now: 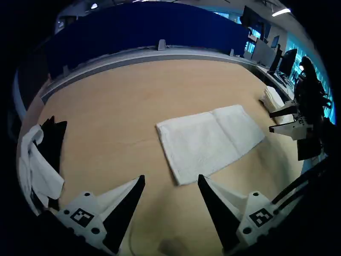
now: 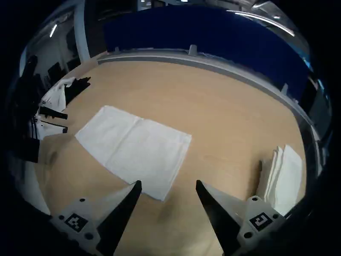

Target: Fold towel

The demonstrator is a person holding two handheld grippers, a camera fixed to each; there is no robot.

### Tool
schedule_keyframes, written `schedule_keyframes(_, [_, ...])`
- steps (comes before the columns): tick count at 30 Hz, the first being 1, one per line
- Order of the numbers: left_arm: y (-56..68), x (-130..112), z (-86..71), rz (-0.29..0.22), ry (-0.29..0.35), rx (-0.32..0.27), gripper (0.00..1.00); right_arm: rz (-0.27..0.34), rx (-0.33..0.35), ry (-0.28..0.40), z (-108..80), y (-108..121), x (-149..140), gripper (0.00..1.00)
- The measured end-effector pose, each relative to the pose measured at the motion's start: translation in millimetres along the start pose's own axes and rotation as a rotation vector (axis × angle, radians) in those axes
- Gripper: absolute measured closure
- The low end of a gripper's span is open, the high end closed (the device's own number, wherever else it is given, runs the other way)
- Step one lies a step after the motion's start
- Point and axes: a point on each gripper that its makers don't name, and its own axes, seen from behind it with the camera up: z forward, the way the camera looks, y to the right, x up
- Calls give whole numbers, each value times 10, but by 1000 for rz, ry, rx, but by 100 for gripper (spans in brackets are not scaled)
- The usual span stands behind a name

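Note:
A white towel [image 1: 209,141] lies flat on the wooden table [image 1: 128,106], folded over with a crease across it. My left gripper [image 1: 170,187] hangs open just before the towel's near corner, nothing between its fingers. In the right gripper view the same towel [image 2: 134,149] spreads ahead, and my right gripper [image 2: 168,190] stands open at its near edge. The right gripper [image 1: 277,121] also appears at the far right of the left gripper view, beyond the towel. The left gripper [image 2: 53,118] is seen at the left of the right gripper view.
A heap of white cloths on black items [image 1: 38,162] sits at the table's left end. A stack of folded white towels [image 2: 283,177] rests at the right end. A blue partition [image 1: 140,30] backs the table, with monitors [image 1: 287,62] beyond.

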Motion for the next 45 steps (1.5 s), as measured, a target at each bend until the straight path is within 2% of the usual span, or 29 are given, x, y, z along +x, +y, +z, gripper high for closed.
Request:
schedule_keyframes(9, [-35,-61,-112,-33,15,25,8,-65,36,-16,26,-83,-126,1])
schedule_keyframes(15, [-89,-154,-300,-72,36,67,8,-141,81,-38,65,-153,-226,1])
schedule_keyframes(21, [-165,-345,-524,-132,47,118,8,-197,106,-60,129,-141,-277,3])
schedule_keyframes(24, [-199,-469,-638,-170,49,142,8,-216,118,-63,156,-133,-286,13])
schedule_keyframes(28, [-240,-643,-788,-225,49,168,8,-240,137,-80,182,-139,-331,18])
schedule_keyframes(33, [-274,-833,-957,-279,45,192,8,-266,150,-102,210,-151,-398,30])
schedule_keyframes(36, [-296,-912,-1041,-296,44,203,8,-276,153,-110,221,-152,-431,39])
schedule_keyframes(39, [-329,-969,-1106,-306,42,215,8,-284,154,-114,232,-148,-452,52])
schedule_keyframes(43, [-364,-1010,-1150,-315,42,224,8,-292,143,-109,248,-130,-449,70])
schedule_keyframes(45, [-377,-1023,-1158,-319,42,226,8,-293,140,-110,254,-128,-451,76])
